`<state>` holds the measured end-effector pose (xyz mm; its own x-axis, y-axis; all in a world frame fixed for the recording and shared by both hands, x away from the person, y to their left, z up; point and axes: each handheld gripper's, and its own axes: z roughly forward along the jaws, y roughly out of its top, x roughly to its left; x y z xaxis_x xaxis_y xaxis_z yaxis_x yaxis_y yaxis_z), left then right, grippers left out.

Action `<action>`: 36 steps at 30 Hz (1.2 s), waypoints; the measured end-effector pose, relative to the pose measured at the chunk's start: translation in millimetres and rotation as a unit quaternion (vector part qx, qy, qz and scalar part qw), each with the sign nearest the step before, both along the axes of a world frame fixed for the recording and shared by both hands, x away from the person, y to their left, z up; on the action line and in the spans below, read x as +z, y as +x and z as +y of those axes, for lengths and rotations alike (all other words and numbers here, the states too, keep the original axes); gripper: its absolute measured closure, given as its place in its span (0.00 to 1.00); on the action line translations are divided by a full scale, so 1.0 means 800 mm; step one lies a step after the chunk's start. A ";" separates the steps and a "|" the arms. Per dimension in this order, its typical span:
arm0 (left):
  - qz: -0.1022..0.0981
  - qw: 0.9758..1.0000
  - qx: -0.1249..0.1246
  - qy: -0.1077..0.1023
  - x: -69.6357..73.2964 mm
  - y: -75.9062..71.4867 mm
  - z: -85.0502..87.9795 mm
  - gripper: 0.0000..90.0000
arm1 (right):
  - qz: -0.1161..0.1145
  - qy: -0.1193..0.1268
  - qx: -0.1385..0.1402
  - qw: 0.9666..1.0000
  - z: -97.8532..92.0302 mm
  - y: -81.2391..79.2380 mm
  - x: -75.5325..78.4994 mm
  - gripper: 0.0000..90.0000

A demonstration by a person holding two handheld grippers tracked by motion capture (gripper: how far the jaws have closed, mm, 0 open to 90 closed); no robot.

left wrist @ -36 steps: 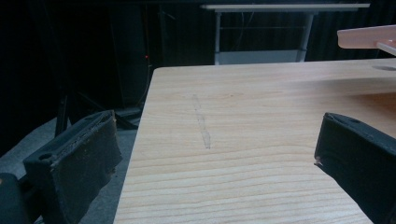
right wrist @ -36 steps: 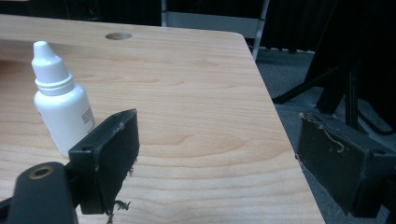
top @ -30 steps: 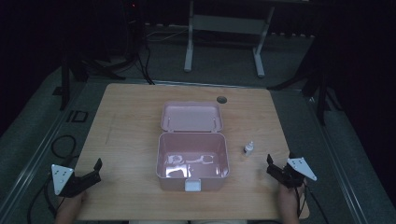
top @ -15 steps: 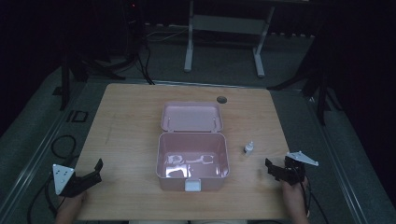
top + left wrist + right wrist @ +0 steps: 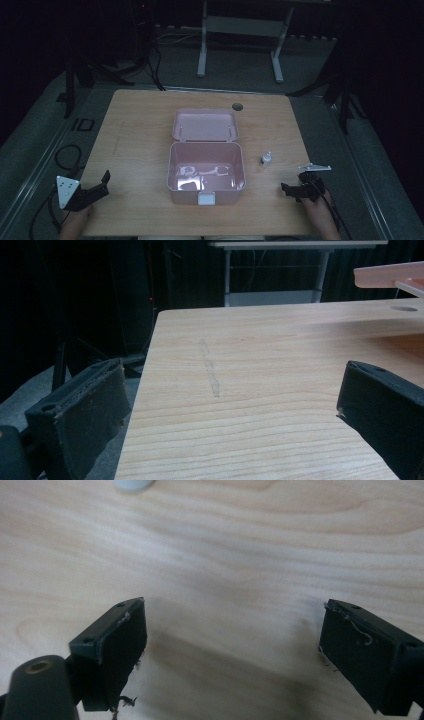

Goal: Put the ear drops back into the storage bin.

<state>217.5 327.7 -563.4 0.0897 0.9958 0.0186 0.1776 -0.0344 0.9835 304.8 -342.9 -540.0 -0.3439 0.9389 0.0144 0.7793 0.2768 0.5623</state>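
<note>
Right gripper (image 5: 292, 190) jaws spread wide, empty — small white bottle (image 5: 266, 159) near it on the table (image 5: 140, 135). Left gripper (image 5: 97, 187) jaws also apart, empty, at the table's left edge — well clear of the open pink box (image 5: 205, 172).

Beyond my fingers I saw a dim room, grey floor (image 5: 310, 107), and a metal frame (image 5: 240, 30) behind the bench (image 5: 140, 125).

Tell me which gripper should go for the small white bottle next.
Right. The right gripper sits open on the table just in front of the small white bottle, while the left gripper is at the far left corner, with the open pink box between.
</note>
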 end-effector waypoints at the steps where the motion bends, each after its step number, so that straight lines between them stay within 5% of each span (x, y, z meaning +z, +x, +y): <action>1: 0.000 1.000 0.000 0.000 0.000 0.000 0.000 0.00 | 0.005 -0.005 0.004 1.000 0.001 0.000 0.001 0.13; 5: 0.000 1.000 0.000 -0.001 0.000 0.000 0.000 0.00 | 0.023 -0.029 0.015 0.999 0.006 -0.001 0.008 0.13; 9: 0.000 1.000 0.000 -0.001 0.000 0.000 0.000 0.00 | 0.064 -0.048 0.043 0.996 0.010 -0.002 0.021 0.13; 19: 0.001 1.000 -0.003 0.000 0.000 0.000 0.000 0.00 | 0.151 -0.088 0.088 0.981 0.015 0.001 0.028 0.15; 24: 0.001 1.000 -0.002 0.000 0.000 0.000 0.000 0.00 | 0.186 -0.103 0.115 0.970 0.021 0.004 0.031 0.14; 33: 0.001 1.000 -0.002 0.000 0.000 0.000 0.000 0.00 | 0.238 -0.150 0.168 0.945 0.029 0.013 0.047 0.12; 36: 0.001 1.000 -0.003 -0.001 0.000 0.000 0.000 0.00 | 0.251 -0.163 0.164 0.940 0.033 0.018 0.054 0.13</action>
